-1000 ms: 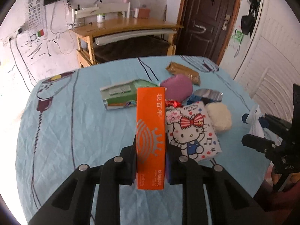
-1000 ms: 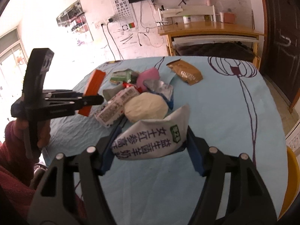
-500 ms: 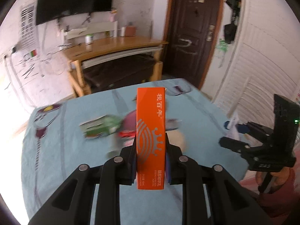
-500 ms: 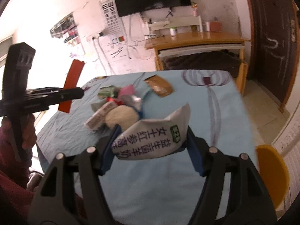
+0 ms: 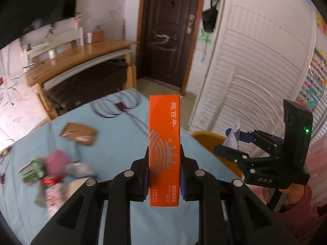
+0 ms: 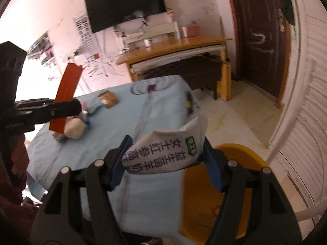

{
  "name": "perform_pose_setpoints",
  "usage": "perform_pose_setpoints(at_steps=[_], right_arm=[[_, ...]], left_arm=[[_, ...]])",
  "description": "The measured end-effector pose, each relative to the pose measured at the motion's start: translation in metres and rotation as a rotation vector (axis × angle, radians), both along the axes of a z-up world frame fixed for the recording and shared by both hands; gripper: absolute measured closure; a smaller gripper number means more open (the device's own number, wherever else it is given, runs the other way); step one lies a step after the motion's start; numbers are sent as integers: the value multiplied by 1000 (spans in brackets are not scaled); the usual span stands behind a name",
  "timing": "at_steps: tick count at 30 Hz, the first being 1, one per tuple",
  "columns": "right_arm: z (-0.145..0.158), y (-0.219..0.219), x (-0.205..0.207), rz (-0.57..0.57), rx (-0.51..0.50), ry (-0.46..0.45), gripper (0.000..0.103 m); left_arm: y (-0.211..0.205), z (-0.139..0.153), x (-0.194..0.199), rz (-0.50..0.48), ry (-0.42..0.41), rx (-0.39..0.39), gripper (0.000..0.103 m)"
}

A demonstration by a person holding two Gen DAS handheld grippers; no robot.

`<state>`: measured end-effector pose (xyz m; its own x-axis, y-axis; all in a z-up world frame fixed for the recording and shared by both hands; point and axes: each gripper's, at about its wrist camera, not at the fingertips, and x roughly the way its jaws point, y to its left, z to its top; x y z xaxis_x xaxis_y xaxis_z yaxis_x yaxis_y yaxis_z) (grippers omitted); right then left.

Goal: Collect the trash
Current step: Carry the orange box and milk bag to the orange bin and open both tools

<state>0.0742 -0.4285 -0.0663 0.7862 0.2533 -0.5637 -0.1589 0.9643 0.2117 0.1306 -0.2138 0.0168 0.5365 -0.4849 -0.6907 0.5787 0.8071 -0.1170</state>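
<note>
Left wrist view. My left gripper [image 5: 164, 175] has its jaws drawn narrow, clamped on an orange carton [image 5: 164, 149] with white Chinese print and a silver crown mark. The carton stands upright between my pads, gripped on its lower half and rising clear above the fingers. Beneath it lies a table under a light blue quilted cloth [image 5: 114, 143]. At 10 o'clock from the carton a brown wrapper [image 5: 78, 133] lies flat on the cloth. At 9 o'clock, near the left edge, sits a blurred cluster of litter: a pink pouch [image 5: 56, 160], a green packet [image 5: 32, 170], a red-and-white wrapper [image 5: 52, 192]. At 3 o'clock my right gripper [image 5: 231, 143] shows side-on with a white scrap between its fingers. Just behind it, a yellow bin [image 5: 212, 138] rim shows past the table edge.

Right wrist view. My right gripper [image 6: 166, 157] stands about half open, blue pads pressed on both ends of a white sachet [image 6: 165, 153] with black Chinese print; the sachet bows upward. The yellow bin [image 6: 235, 153] lies directly beyond, at 4 o'clock from the sachet, beside the table. At 9 o'clock my left gripper [image 6: 79, 107] holds the orange carton [image 6: 65, 98] tilted. A cream lump [image 6: 74, 129] and the brown wrapper [image 6: 108, 99] rest on the cloth behind it.
</note>
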Motion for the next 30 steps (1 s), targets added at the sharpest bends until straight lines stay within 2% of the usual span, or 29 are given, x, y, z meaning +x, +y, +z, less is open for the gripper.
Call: perform_pose_setpoints(at_steps=[7,13,17,20,21,22,23,24,25,30], right_arm=[[-30,-52,3,-120,-5,65,38],[-58,-71,4,-140,-17,138,37],[-73,-82,5,-147,-1,176,36],[-80,-87,7,-141,19,190,32],[-83,-88,7,-139,27,195,32],[-84,-88,9,-142,28,200,30],[-86,-88,10,-143,31,204,29],[-87,-89,10,-142,33,208,29],[-88,-88,10,-145,32,209,28],[-84,-90,9,-151,24,207,24]], left_arm=[[-79,-25,17,-113,76,45,85],[-141,-44,27,-198,139,65,85],[-168,-59,35,-221,209,69,85],[-181,-70,37,-222,227,87,82],[-185,-72,38,-219,222,96,77],[-187,-73,37,-220,220,103,64],[-189,-74,38,-220,223,104,56],[-189,-73,39,-215,224,97,40],[-189,-72,38,-208,222,90,34],[-178,-62,38,-179,207,69,34]])
